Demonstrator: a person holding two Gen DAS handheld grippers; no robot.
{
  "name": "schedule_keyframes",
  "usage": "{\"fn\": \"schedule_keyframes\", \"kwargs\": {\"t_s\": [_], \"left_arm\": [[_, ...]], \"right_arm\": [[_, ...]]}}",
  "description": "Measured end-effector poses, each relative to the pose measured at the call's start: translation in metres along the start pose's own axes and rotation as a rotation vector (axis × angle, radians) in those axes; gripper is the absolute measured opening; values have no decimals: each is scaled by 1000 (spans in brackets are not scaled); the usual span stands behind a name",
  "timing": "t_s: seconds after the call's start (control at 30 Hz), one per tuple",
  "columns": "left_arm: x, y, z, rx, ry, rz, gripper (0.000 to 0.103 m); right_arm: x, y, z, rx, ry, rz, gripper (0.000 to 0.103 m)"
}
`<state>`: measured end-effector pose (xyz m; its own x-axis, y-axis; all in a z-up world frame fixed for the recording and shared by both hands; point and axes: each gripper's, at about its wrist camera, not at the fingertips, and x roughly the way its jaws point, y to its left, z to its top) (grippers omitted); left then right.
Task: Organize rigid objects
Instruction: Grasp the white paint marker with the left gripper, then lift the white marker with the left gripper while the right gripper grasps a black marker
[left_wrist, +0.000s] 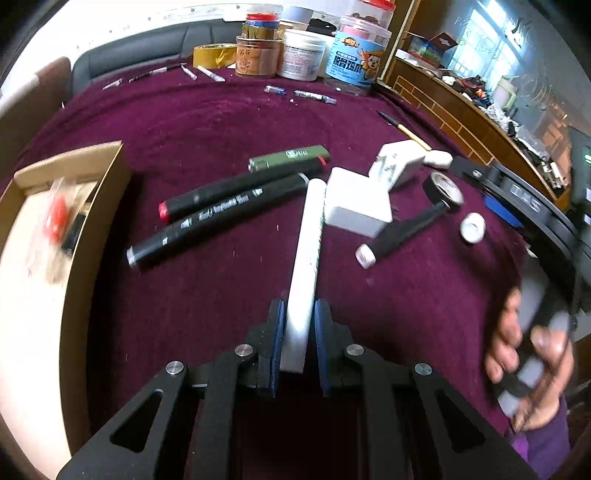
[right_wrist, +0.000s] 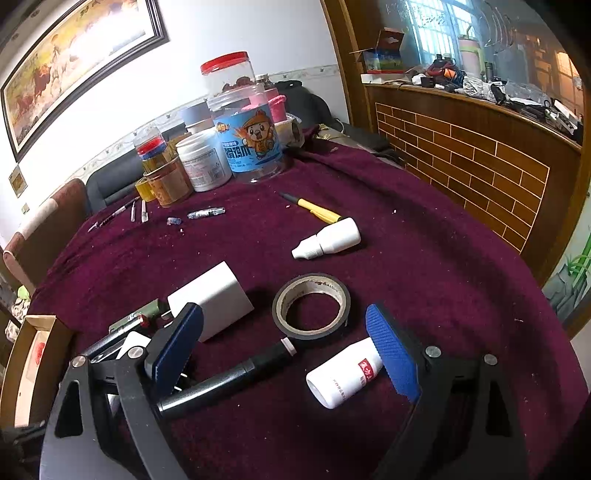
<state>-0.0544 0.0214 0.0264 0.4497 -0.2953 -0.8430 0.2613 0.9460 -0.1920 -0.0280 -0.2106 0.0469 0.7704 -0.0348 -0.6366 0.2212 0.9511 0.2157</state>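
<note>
White stick in my left grip

My left gripper (left_wrist: 299, 325) clamps the white stick (left_wrist: 304, 258) above the cloth's near side; my right gripper (right_wrist: 284, 350) gapes wide over the black marker (right_wrist: 229, 376).

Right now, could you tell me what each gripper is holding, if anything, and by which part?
The left gripper is shut on the white stick, clamped near its close end. The right gripper is open and holds nothing.

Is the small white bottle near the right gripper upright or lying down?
Lying down: the white bottle rests on its side on the purple cloth.
</note>
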Motion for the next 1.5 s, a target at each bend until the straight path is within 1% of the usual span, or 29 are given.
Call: {"fn": "schedule_keyframes", "kwargs": {"t_s": [0.03,0.1,0.13,0.17,0.23,0.3,0.4,0.43,0.5,0.53,0.6,0.67,0.73,0.83,0.93,1.1,1.23,1.33,1.4,1.47,1.5], "left_arm": [[-2,0,-1,4,-6,11,15],[-2,-2,2,21,-26,49,23],[0,-3,5,22,-34,68,32],[2,-3,7,20,-42,74,36],[11,-5,14,30,-50,71,36],[21,-10,20,51,-35,74,36],[27,-21,20,110,-69,104,35],[27,-21,20,112,-71,108,35],[25,-18,20,98,-70,103,16],[24,-15,21,87,-60,87,12],[21,-7,22,41,-43,48,11],[16,-2,20,13,-45,33,11],[5,1,16,-9,-62,18,11],[-16,7,9,-48,-99,-26,11],[-41,12,-2,-81,-146,-54,11],[-75,22,-16,-98,-214,-69,11],[-98,35,-25,-121,-260,-82,11],[-111,47,-31,-130,-284,-73,11],[-117,56,-36,-143,-301,-68,11],[-121,67,-40,-162,-317,-64,11],[-122,71,-41,-173,-321,-64,11]], "right_arm": [[0,0,0,0,1,1,90],[0,0,0,1,2,-1,90],[0,-1,0,2,2,-3,90],[1,-1,0,2,3,-5,90],[0,-2,0,4,-1,-11,90],[-2,-3,0,9,-12,-20,90],[0,-5,2,18,-8,-25,90],[0,-6,2,20,-7,-25,90],[0,-6,2,21,-7,-28,90],[1,-6,2,20,-7,-29,90],[2,-5,2,20,-2,-30,90],[3,-5,2,18,2,-33,90],[4,-6,2,17,4,-39,90],[4,-6,1,16,6,-46,90],[6,-6,1,11,11,-61,90],[10,-7,0,11,27,-72,90],[11,-9,-1,19,34,-65,90],[6,-2,0,-7,24,-71,90],[-6,9,0,-27,12,-39,90],[-18,27,-2,-68,10,20,90],[-23,42,-4,-100,30,70,90]]}}
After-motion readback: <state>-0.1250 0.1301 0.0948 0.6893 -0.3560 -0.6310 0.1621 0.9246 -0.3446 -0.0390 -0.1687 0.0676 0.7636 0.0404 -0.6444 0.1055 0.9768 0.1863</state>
